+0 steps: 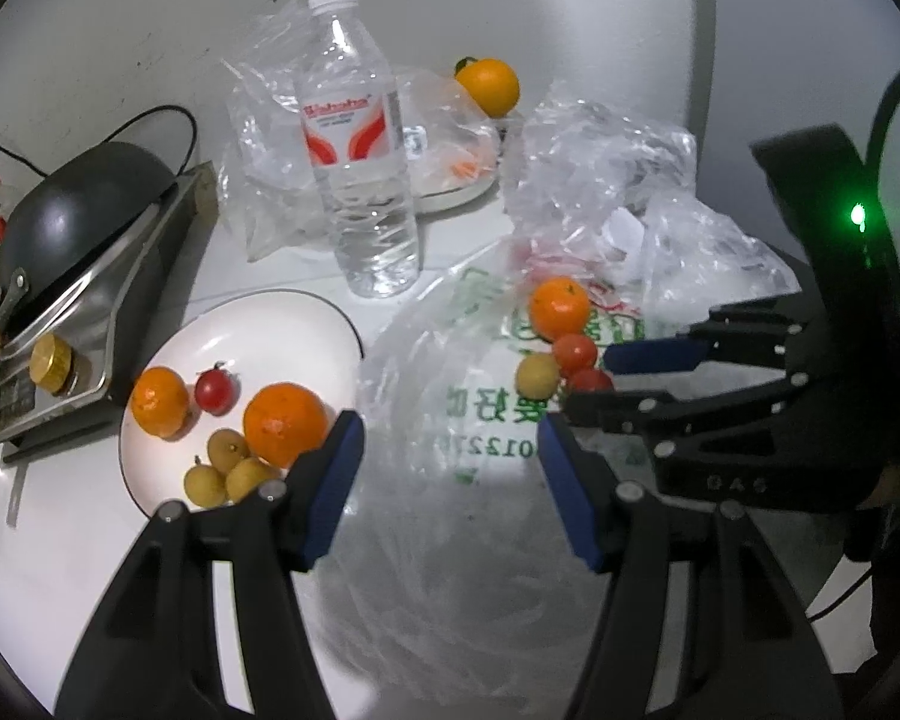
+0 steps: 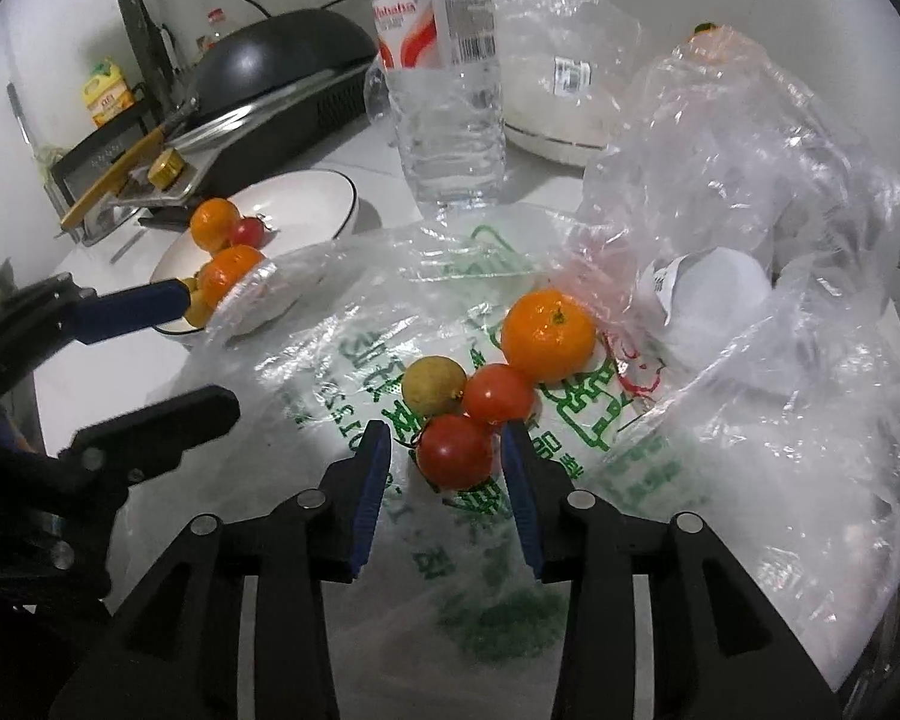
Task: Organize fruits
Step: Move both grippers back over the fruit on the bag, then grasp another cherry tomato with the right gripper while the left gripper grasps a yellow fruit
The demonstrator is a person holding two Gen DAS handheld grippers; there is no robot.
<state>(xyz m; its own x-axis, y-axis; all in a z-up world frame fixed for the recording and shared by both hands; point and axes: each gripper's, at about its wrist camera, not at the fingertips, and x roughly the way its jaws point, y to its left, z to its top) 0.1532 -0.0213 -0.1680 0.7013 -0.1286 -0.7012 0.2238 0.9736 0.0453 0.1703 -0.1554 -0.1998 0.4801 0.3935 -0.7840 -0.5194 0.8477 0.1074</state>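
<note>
A white plate (image 1: 258, 324) holds two oranges (image 1: 283, 423), a cherry tomato (image 1: 216, 391) and three longans (image 1: 228, 449). On a printed plastic bag (image 2: 354, 372) lie an orange (image 2: 547, 336), a longan (image 2: 433, 385) and two red tomatoes (image 2: 498, 393). My right gripper (image 2: 447, 459) is open with its blue pads on either side of the nearer tomato (image 2: 455, 451), with small gaps. My left gripper (image 1: 450, 444) is open and empty above the bag, beside the plate. The right gripper also shows in the left wrist view (image 1: 582, 378).
A clear water bottle (image 1: 357, 144) stands behind the plate. Crumpled clear bags (image 1: 618, 180) lie at the right and back. Another orange (image 1: 487, 86) sits on a far white dish (image 1: 450, 195). A black wok (image 1: 72, 210) on a stove is at the left.
</note>
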